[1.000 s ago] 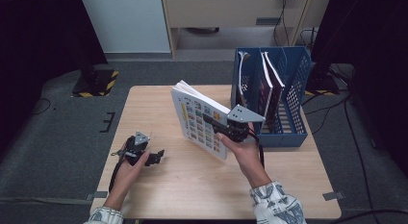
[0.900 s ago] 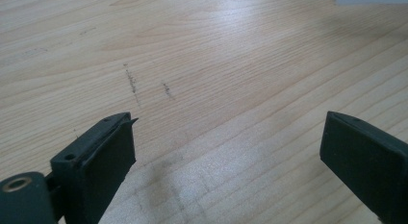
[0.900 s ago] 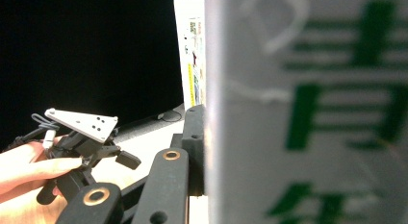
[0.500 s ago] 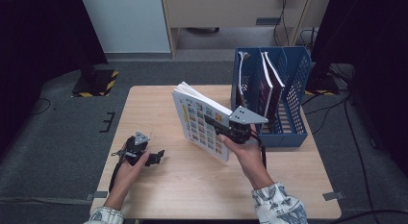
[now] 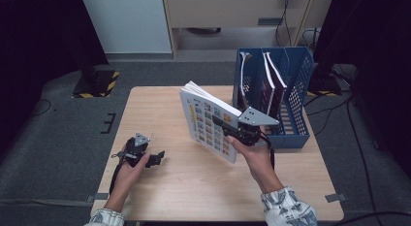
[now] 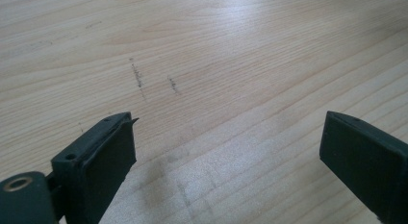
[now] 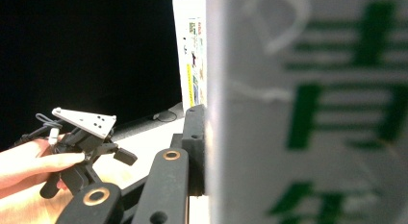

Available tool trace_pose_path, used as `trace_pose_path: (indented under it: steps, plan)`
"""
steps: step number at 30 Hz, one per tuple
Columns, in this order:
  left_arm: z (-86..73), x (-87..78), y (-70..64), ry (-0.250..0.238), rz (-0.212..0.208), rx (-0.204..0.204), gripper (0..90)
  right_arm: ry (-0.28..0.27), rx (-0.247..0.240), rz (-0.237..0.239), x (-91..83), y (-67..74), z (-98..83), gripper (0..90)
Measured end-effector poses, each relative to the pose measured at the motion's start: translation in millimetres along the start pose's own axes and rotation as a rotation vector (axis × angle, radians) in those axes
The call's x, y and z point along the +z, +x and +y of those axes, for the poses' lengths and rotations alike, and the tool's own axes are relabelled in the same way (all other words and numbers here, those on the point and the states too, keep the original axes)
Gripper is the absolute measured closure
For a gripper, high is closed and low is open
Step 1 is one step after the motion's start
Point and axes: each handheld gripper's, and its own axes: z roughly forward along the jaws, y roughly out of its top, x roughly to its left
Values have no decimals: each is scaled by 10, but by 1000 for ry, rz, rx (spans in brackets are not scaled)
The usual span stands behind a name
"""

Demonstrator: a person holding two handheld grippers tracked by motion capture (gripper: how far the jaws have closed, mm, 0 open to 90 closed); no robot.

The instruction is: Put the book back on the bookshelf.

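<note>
Right gripper [image 5: 228,129] pinches a white book [image 5: 208,120], jaws clamped on its lower edge, book tilted upright above the table [image 5: 160,104]. Blue file rack [image 5: 296,90] sits just beyond and to the right of that gripper, other books standing in it. Left gripper [image 5: 157,157] rests low over bare wood, jaws spread, nothing between them, well apart from the book.
</note>
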Motion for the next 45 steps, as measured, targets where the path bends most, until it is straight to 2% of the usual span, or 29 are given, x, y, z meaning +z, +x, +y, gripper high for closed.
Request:
trace_pose_path:
  steps: [7,18,45]
  plan:
    - [-1,0,-2,2,3,2,50,12,-4,0,-117,-30,-2,738]
    - [-10,-8,15,2,6,-4,51,34,-9,12,-160,-44,-24,738]
    - [-8,-9,12,2,8,0,52,35,12,12,-440,-99,-109,738]
